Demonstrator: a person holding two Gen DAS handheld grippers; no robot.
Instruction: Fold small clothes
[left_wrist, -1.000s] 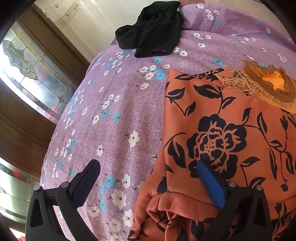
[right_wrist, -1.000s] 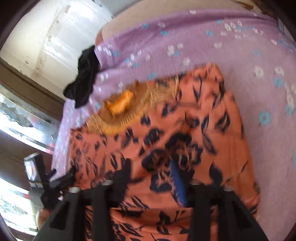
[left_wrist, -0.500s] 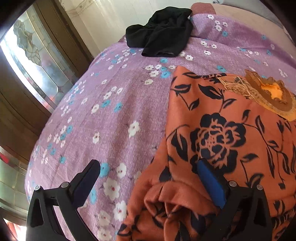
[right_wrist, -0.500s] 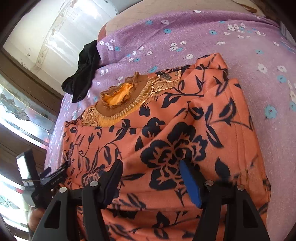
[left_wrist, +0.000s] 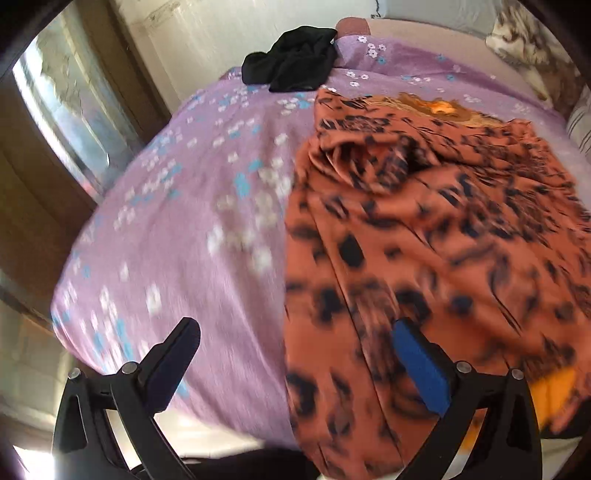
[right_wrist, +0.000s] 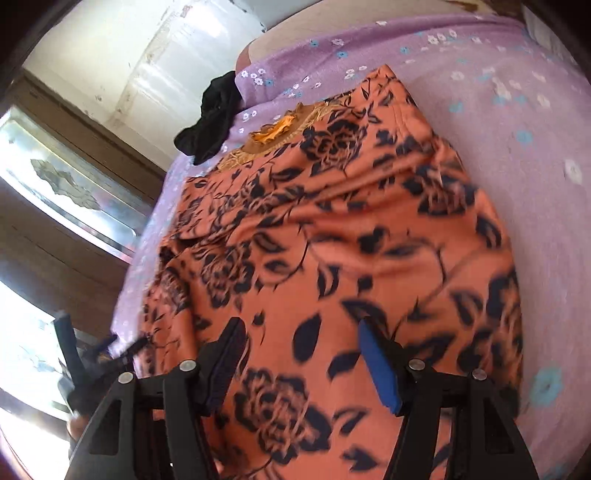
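Place: a bedroom in a home.
Bed (left_wrist: 177, 236): took up most of both views, covered by a purple sheet printed with small white and blue flowers.
Clothes: an orange floral garment (right_wrist: 351, 236) was spread on the bed; a black garment (left_wrist: 291, 62) lay crumpled at its far edge.
Pillow (left_wrist: 532, 40): lay at the far corner.
Wall (left_wrist: 221, 29): pale, worn plaster.
Woodwork: a dark wooden frame with patterned glass panes (right_wrist: 62, 184) stood beside the bed.
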